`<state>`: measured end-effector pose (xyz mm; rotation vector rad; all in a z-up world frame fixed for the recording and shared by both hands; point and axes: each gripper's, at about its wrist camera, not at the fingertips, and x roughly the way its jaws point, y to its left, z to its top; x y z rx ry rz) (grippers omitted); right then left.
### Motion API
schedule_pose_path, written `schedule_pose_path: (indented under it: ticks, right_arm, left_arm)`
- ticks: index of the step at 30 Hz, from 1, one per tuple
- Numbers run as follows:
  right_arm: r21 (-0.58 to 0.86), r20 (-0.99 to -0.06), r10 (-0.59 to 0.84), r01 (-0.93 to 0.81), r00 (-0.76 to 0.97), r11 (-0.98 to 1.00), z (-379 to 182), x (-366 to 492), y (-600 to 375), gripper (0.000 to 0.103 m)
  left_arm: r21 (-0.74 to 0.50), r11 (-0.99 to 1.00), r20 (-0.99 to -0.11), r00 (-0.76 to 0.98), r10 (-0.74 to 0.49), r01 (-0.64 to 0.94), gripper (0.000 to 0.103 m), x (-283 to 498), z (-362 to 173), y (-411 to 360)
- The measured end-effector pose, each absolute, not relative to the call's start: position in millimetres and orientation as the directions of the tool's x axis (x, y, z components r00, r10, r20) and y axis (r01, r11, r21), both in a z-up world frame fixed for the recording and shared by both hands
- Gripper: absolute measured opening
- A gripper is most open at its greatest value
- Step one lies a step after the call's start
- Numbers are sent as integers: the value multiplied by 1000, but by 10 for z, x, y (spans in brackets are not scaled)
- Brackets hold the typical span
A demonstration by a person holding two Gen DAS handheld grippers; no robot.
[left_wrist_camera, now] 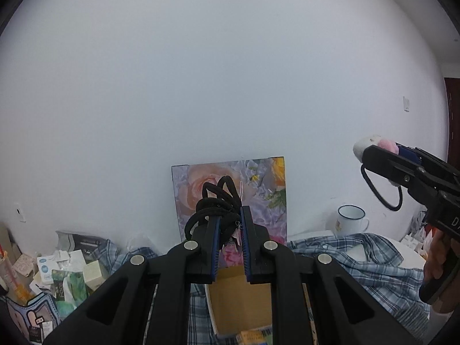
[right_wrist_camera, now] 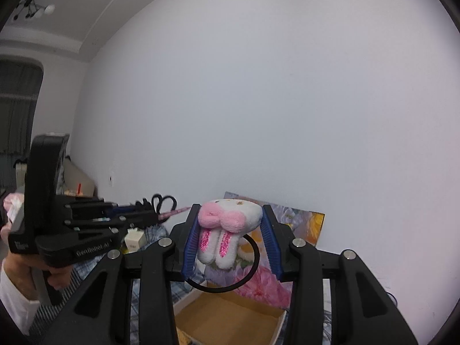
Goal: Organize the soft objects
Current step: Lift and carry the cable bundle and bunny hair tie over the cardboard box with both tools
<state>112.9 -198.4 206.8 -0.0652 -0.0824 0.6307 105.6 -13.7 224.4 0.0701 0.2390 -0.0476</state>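
My left gripper (left_wrist_camera: pixel 230 215) is shut on a bunch of black hair ties (left_wrist_camera: pixel 214 207) with a small card tag, held up above an open cardboard box (left_wrist_camera: pixel 240 302). My right gripper (right_wrist_camera: pixel 230 215) is shut on a white and pink plush bunny hair tie (right_wrist_camera: pixel 230 218), its black elastic loop (right_wrist_camera: pixel 253 261) hanging below, above the same box (right_wrist_camera: pixel 227 316). The right gripper also shows in the left wrist view (left_wrist_camera: pixel 382 161) at right, and the left gripper in the right wrist view (right_wrist_camera: pixel 143 215) at left.
The box's floral lid (left_wrist_camera: pixel 258 189) stands up against the white wall. A blue plaid shirt (left_wrist_camera: pixel 359 256) covers the table. A white enamel mug (left_wrist_camera: pixel 350 220) stands at the back right. Small boxes and packets (left_wrist_camera: pixel 57 273) are piled at the left.
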Motion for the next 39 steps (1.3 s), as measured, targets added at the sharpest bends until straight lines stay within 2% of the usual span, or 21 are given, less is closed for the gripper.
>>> schedule_pose_path:
  ticks: [7,29,39]
  right_arm:
    - [-45,31,592,-591,805,805,2040,1429,-1986,40]
    - [68,-173,606,-604,777,794,1312,2249,-1743,40]
    - [98,-227,596,-590,771,801,1127,2478,-1727,40]
  left_arm:
    - [50,997,-260,965,-41,56,14,1387,2172,-188]
    - [32,999,-468,884,-19,38,14,2137,1292,-199]
    - [38,998,-522,853,-16,42,14,2304,1028,-248]
